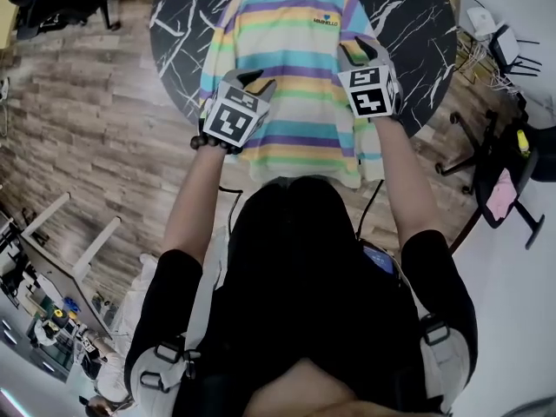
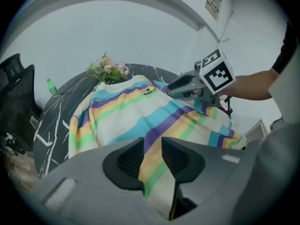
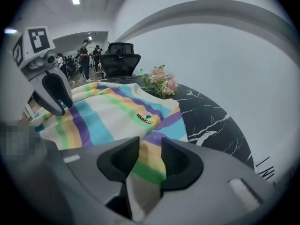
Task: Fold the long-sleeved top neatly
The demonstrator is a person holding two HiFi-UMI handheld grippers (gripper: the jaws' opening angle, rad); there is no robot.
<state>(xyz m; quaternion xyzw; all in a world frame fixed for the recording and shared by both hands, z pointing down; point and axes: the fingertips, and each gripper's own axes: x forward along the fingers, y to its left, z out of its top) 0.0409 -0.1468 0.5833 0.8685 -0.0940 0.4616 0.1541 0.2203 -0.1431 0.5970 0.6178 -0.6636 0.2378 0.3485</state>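
**Head view.** The striped top [image 1: 295, 59] lies flat on the round dark marble desk [image 1: 174, 24], upper centre of frame. Its collar is at the top of the frame and its hem is toward the person, draping over the near rim. The long axis runs straight up and down the frame. The left claw [image 1: 254, 82] sits on the garment's left edge, about mid-length. The right claw [image 1: 365, 52] sits on the right edge, a little higher in the frame. Each hand is nearer its own side, and the body of the top lies between them.

**Left gripper view.** The left claw [image 2: 152, 142] is closed on a pinch of striped cloth, which runs up through the narrow gap between its jaws. The rest of the top spreads away toward the upper centre. The right claw shows at right, down on the far edge. A bunch of flowers [image 2: 108, 70] stands beyond the collar and a green bottle [image 2: 50, 86] at the desk's left rim. I cannot tell what is in the bottle.

**Right gripper view.** The right claw [image 3: 150, 144] is likewise clamped on cloth, with a fold drawn between the jaws. The logo sits just beyond it, and the left claw is at the left of the frame.

**Judgement.** With both side edges held, the next fold likely carries each edge inward toward the centre line. No box or basket is involved.
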